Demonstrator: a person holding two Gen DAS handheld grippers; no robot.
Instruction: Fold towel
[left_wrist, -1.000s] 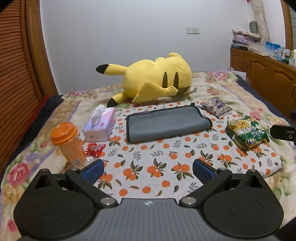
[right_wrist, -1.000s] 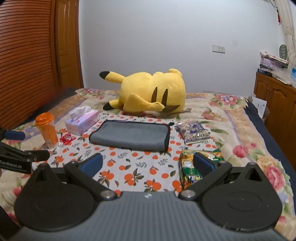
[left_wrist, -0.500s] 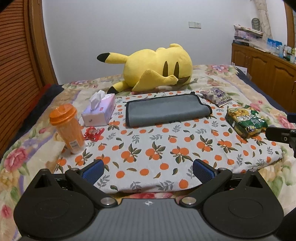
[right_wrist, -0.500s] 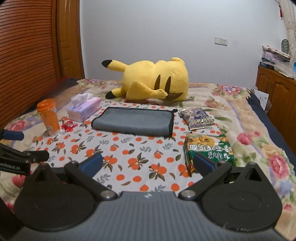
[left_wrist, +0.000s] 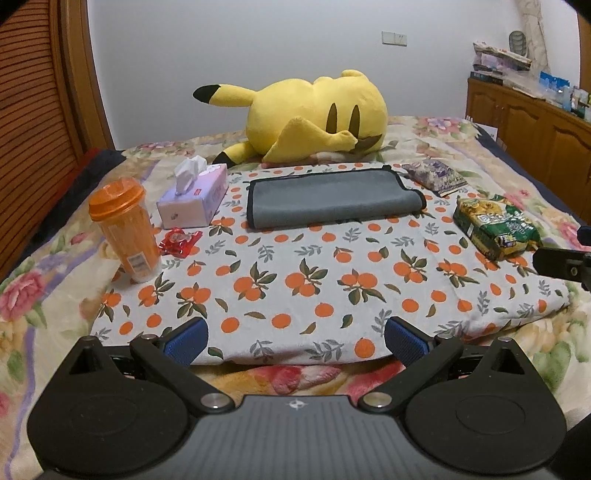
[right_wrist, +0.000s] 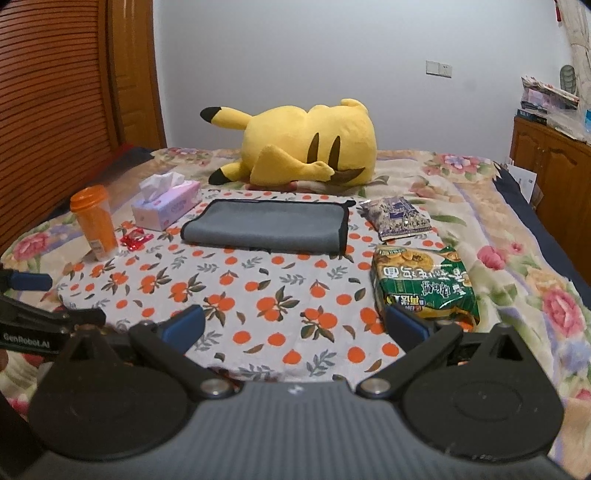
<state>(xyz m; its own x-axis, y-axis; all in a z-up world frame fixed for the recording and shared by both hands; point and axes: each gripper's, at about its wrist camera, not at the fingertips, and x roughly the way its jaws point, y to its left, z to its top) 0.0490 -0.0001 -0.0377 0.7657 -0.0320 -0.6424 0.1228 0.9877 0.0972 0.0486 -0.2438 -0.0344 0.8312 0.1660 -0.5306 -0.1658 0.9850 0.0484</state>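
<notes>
Grey towel (left_wrist: 332, 197) folded on orange-print cloth (left_wrist: 314, 280) | left gripper (left_wrist: 295, 338) spread, empty | right gripper (right_wrist: 293, 325) likewise, seemingly hovering

Left wrist view: low, at near edge of orange-print cotton cloth (left_wrist: 295, 280), facing across bed toward yellow plush toy (left_wrist: 314, 118) and white wall; set left of centre. Right wrist view: same height and heading, set further right, slightly nearer green snack bag (right_wrist: 424, 284). Shared: cloth, folded grey towel (left_wrist: 328, 199) (right_wrist: 266, 225), plush, orange plastic cup (left_wrist: 125, 229) (right_wrist: 94, 221).
</notes>
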